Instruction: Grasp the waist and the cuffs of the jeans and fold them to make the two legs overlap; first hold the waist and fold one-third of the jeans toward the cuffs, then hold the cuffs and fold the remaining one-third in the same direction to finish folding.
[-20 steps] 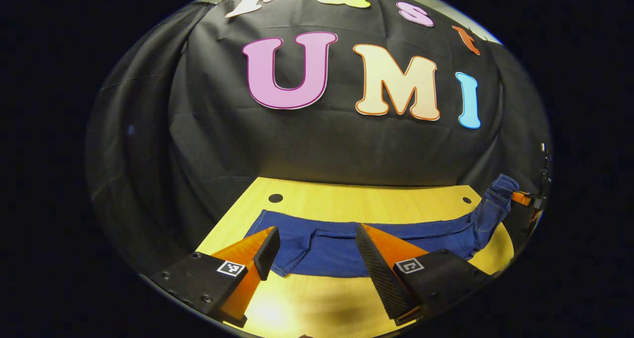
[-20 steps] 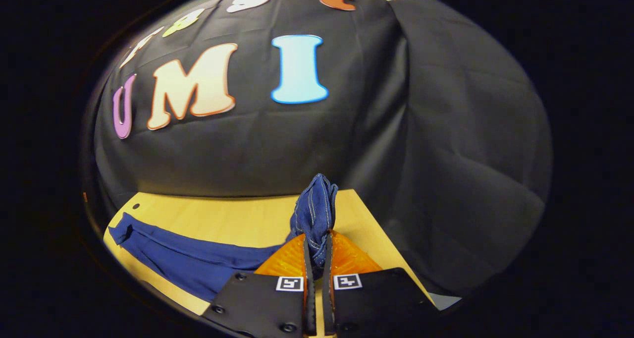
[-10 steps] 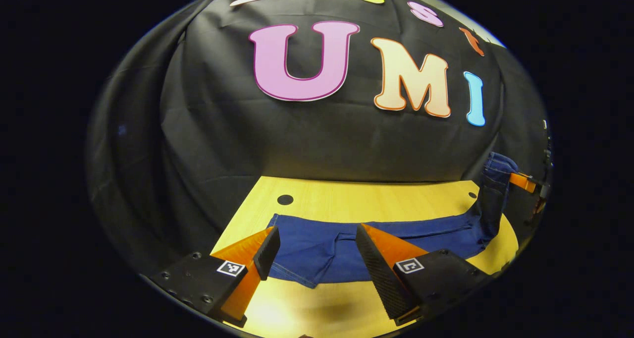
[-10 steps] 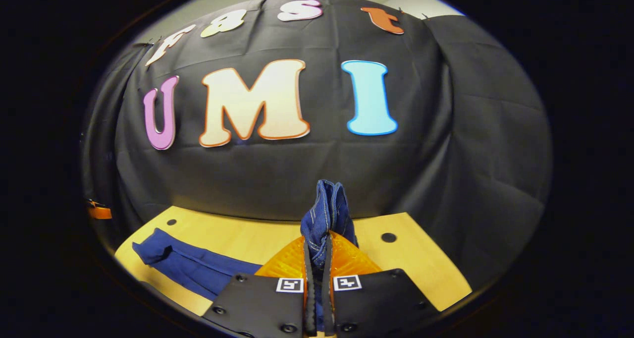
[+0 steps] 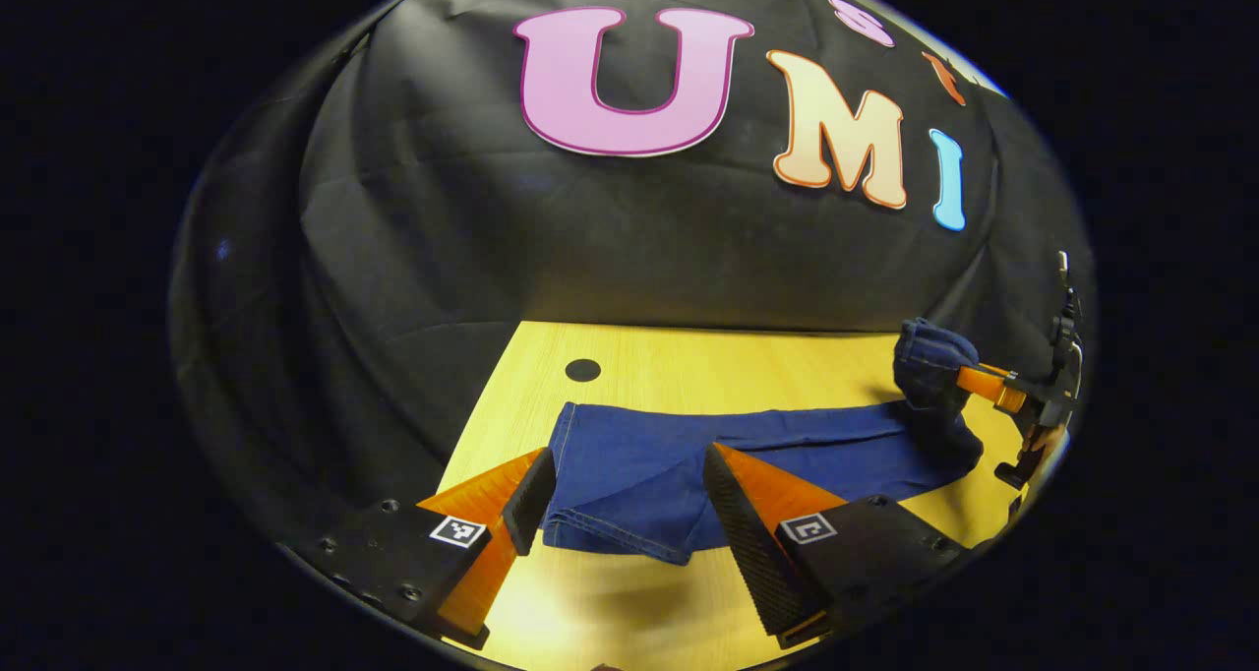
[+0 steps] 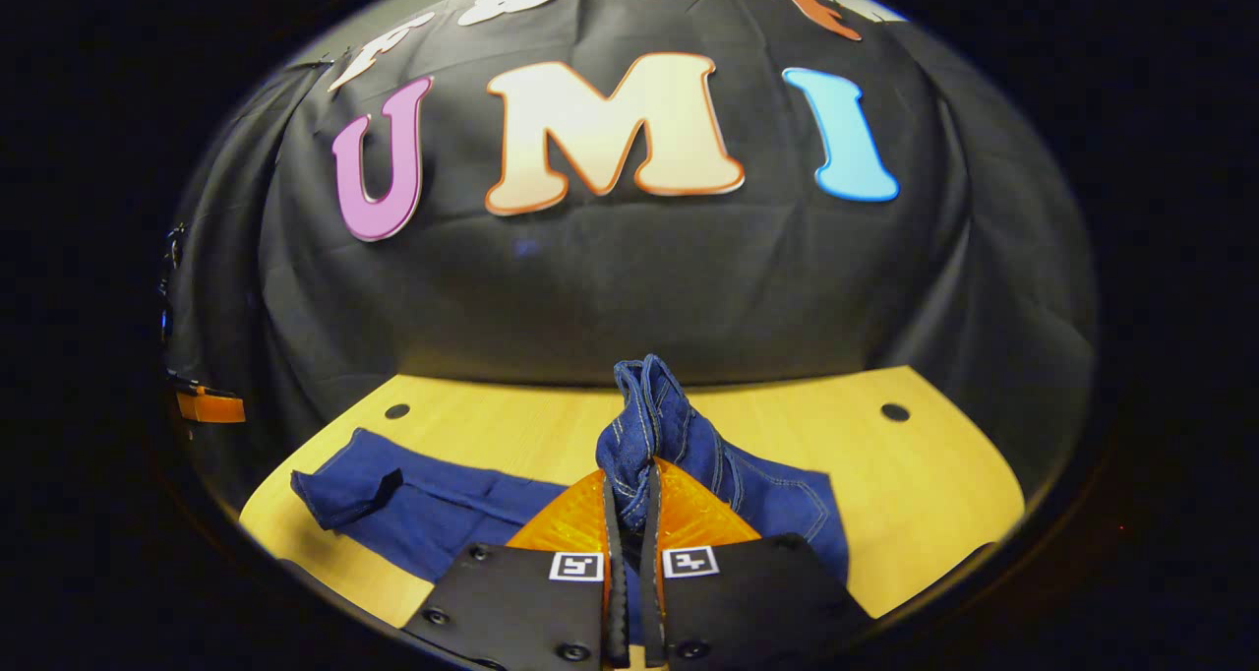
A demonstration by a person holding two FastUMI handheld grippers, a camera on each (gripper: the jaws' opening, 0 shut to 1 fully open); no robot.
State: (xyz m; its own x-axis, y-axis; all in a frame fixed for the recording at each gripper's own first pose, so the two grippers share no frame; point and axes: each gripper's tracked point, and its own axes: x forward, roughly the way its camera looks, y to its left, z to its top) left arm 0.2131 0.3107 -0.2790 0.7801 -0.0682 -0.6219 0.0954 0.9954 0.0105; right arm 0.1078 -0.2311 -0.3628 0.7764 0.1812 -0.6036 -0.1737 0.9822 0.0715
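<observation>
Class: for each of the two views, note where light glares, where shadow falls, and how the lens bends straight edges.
Left gripper view: glare on the table near the open left gripper; table's far edge bows. Right gripper view: right gripper shut on the jeans; table edge curves, wall dim.

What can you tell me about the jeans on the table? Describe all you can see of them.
The jeans are dark blue denim with pale stitching along the seams. They lie lengthwise across the yellow wooden table, mostly flat. One end is bunched and lifted off the table, pinched in the right tool, whose fingers are shut on it. The other end lies on the table with one corner turned over, in front of the open left tool, which is not touching it.
</observation>
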